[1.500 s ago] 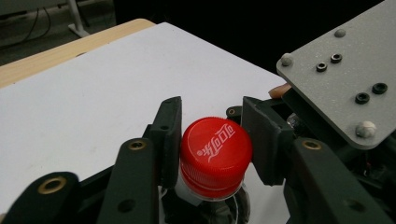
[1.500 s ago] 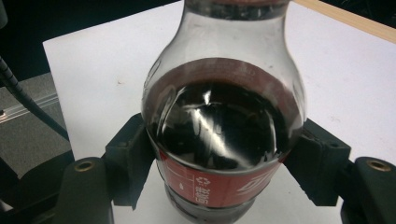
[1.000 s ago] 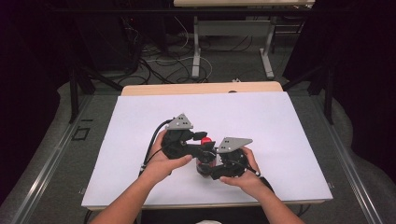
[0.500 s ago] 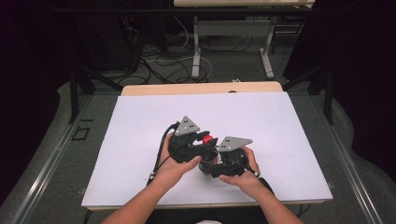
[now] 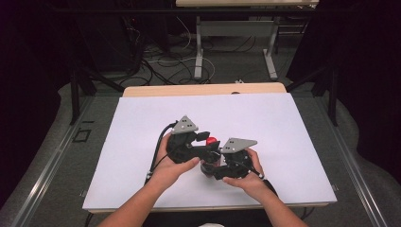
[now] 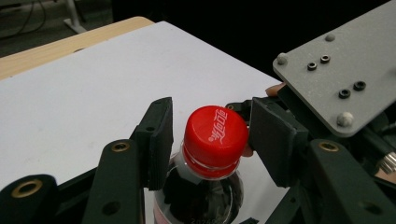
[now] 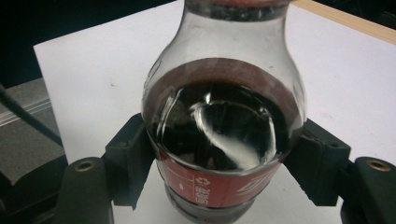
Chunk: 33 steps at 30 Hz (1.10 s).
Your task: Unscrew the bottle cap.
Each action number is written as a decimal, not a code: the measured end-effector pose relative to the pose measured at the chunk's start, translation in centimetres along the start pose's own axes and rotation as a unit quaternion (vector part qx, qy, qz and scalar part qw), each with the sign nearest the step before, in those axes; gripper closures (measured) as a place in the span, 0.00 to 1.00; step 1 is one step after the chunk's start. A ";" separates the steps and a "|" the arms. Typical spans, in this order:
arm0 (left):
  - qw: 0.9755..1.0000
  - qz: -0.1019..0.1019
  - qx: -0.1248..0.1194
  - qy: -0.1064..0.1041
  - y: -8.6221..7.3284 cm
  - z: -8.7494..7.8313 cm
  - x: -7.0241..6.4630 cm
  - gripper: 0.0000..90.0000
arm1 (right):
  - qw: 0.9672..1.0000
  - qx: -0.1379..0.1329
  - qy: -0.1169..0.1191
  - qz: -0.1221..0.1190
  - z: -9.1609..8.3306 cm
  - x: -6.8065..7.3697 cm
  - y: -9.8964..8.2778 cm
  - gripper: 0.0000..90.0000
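While our right gripper (image 7: 219, 186) clamps the cola bottle (image 7: 219, 135) by its body at the red label, we hold it upright near the front middle of the white sheet (image 5: 283, 123). Our left gripper (image 6: 212, 135) brackets the red cap (image 6: 215, 133); its jaws have just been opening, so slim gaps show on both sides and the pads no longer press (the cap sits between them, untouched as far as we can tell). Crowding that cap is the right gripper's grey plate (image 6: 341, 65), close beside the left gripper's far pad. Behind the sheet we see the table's wooden edge (image 5: 156, 90); beyond it, cables (image 5: 161, 66) and table legs (image 5: 198, 47) on the floor.
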<state>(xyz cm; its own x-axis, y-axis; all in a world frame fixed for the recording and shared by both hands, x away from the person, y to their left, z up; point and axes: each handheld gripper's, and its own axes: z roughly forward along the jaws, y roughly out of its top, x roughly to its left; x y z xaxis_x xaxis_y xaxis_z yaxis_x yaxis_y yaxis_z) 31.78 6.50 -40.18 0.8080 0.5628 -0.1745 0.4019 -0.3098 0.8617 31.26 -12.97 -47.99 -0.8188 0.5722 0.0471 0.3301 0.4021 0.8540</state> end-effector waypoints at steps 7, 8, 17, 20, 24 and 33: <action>0.999 0.015 0.002 -0.029 -0.2 0.1 0.9 0.57 | 1.000 0.001 0.006 -0.003 0.1 0.2 0.0 0.33; 0.999 0.014 0.000 -0.031 -0.2 0.1 0.9 0.57 | 1.000 0.000 0.005 -0.003 0.1 0.2 0.0 0.33; 0.999 0.026 -0.005 -0.025 -0.1 0.9 0.4 0.67 | 1.000 0.006 0.009 -0.002 0.1 0.3 0.0 0.33; 1.000 0.028 -0.003 -0.005 -0.1 0.9 -0.1 0.67 | 1.000 0.004 0.004 -0.003 0.1 0.2 0.0 0.33; 0.999 0.014 -0.006 0.032 0.1 1.3 -1.0 0.68 | 1.000 0.001 -0.006 -0.003 0.2 0.2 -0.1 0.33; 0.998 0.001 0.000 0.062 0.5 1.5 -1.7 0.68 | 0.999 -0.004 -0.043 -0.005 0.0 0.4 0.0 0.33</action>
<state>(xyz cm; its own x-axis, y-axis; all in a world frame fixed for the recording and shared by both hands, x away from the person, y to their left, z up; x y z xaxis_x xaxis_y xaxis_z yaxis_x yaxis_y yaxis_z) 31.25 4.25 -40.14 0.7496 0.6522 -0.1126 0.4005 -0.3115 0.8617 30.95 -12.74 -48.03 -0.7789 0.6271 -0.0055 0.3184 0.4030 0.8580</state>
